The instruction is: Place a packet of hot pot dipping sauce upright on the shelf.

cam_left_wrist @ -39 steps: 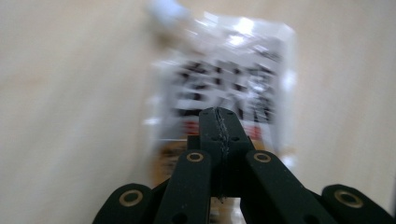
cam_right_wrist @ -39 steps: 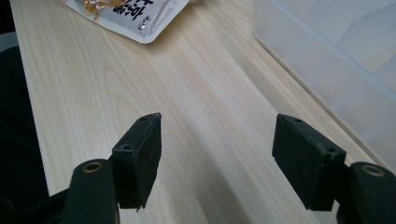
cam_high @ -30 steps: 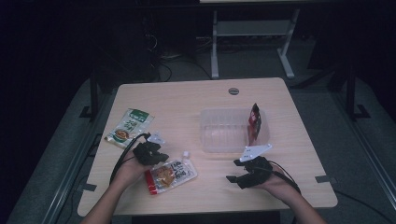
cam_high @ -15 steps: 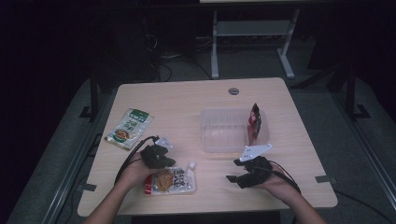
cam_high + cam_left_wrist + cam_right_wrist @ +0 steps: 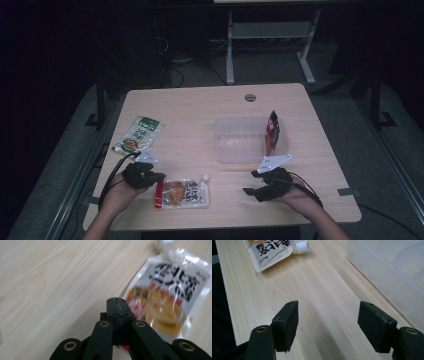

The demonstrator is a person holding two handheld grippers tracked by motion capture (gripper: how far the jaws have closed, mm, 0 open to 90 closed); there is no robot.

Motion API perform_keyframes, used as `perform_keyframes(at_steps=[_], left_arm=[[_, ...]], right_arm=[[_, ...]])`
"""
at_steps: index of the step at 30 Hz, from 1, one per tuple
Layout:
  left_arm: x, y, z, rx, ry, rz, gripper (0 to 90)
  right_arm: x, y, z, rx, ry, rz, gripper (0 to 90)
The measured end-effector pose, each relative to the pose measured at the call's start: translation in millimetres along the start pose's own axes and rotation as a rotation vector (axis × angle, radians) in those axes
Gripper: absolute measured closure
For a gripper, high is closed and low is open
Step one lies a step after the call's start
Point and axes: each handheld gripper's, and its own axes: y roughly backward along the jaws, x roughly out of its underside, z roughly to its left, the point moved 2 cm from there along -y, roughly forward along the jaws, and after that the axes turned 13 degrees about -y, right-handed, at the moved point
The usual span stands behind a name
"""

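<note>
The spouted pouch (image 5: pixel 183 193) lies flat near your edge of the table (image 5: pixel 200 107), between your two hands, its white cap (image 5: pixel 300 247) pointing toward the clear plastic bin (image 5: pixel 240 145). Your left gripper (image 5: pixel 159 176) sits at the pouch's left end with its jaws pressed tight together; in the left gripper view the tips (image 5: pixel 117 305) meet with nothing visibly between them, right at the pouch's red edge. Whether they pinch a sliver of the seam there, I cannot tell. That end-on placement looks chosen so you can slide or lift the pouch by its flat margin rather than its bulging middle.

Your right gripper (image 5: pixel 249 190) rests on the table to the right, jaws spread wide and empty, aimed across bare wood toward the cap, likely waiting to take the pouch. A red packet (image 5: pixel 272 132) already stands upright in the bin's right end, while a green packet (image 5: pixel 139 135) lies far left.
</note>
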Motion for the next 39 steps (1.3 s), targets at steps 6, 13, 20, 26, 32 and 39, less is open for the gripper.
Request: perform_keyframes(at_steps=[6,13,20,26,32,39], left_arm=[[29.1,9.1,-4.7,-0.004,0.049,0.042,89.9],[25.9,0.9,-9.2,0.041,0.025,0.072,89.9],[25.3,-3.8,-12.0,0.076,0.017,0.094,89.9],[17.4,-7.1,-19.4,0.110,0.003,0.072,89.9],[4.1,-14.8,-26.1,0.140,-0.029,0.063,89.9],[-16.0,-29.7,-32.0,0.166,-0.078,0.059,89.9]], right_arm=[[-0.2,-0.5,0.1,0.003,0.000,0.001,32.2],[-1.0,-0.4,0.5,0.003,0.005,-0.001,32.2],[-0.9,1.6,-2.1,0.007,0.006,-0.010,32.2],[-1.2,1.8,-2.5,0.007,0.004,-0.008,32.2],[-1.5,3.3,-2.9,0.007,-0.008,-0.008,32.2],[-1.3,2.8,-1.1,0.004,-0.001,-0.004,32.1]])
